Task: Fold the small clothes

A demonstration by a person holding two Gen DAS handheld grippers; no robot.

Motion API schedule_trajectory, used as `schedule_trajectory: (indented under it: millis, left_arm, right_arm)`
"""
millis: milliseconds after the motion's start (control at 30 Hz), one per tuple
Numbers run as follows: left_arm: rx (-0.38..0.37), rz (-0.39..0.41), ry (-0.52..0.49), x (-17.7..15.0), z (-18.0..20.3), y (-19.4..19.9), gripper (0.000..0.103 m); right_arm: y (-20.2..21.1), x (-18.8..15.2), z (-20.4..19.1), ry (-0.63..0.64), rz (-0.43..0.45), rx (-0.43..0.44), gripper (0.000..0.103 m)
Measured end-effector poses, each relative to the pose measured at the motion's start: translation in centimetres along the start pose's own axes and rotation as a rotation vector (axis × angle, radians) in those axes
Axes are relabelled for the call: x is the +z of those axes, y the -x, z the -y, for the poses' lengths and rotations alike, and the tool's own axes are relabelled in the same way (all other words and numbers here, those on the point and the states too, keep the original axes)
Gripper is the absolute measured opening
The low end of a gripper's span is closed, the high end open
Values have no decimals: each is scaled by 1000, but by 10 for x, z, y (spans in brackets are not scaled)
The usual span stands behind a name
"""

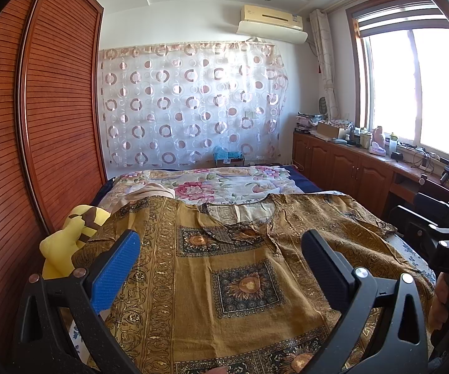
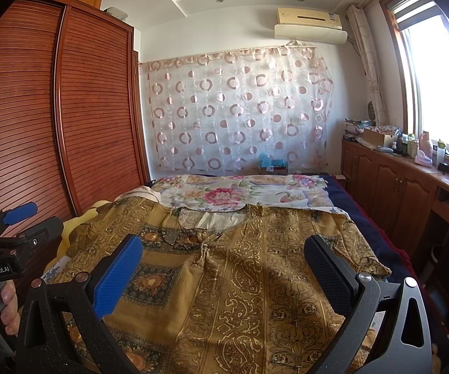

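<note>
A mustard-brown patterned top lies spread flat on the bed, neckline toward the far end; it also shows in the right wrist view. My left gripper hovers open above its left half, jaws wide apart and empty. My right gripper hovers open above its right half, also empty. The right gripper's body appears at the right edge of the left wrist view; the left gripper's body appears at the left edge of the right wrist view.
A floral sheet covers the far bed. A yellow plush toy lies at the bed's left edge beside the slatted wardrobe. Wooden cabinets with clutter line the right wall under the window.
</note>
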State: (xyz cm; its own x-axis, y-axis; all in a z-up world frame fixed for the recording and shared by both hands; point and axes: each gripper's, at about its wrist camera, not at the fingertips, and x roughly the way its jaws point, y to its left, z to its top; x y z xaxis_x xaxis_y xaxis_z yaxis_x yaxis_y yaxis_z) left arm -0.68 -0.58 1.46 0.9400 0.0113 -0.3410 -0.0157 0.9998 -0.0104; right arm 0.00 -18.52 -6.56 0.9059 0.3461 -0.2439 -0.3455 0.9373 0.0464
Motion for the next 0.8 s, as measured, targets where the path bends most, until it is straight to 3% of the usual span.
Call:
schedule_trajectory:
  millis: [267,800]
  left_arm:
    - [-1,-14,-2,-1,-3,-2,103]
    - [18,-114,7,-22,-37,-42,103]
  right_arm:
    - [-3,-2,0,1,-8,10,103]
    - [-33,-4,1,23,-77,103,103]
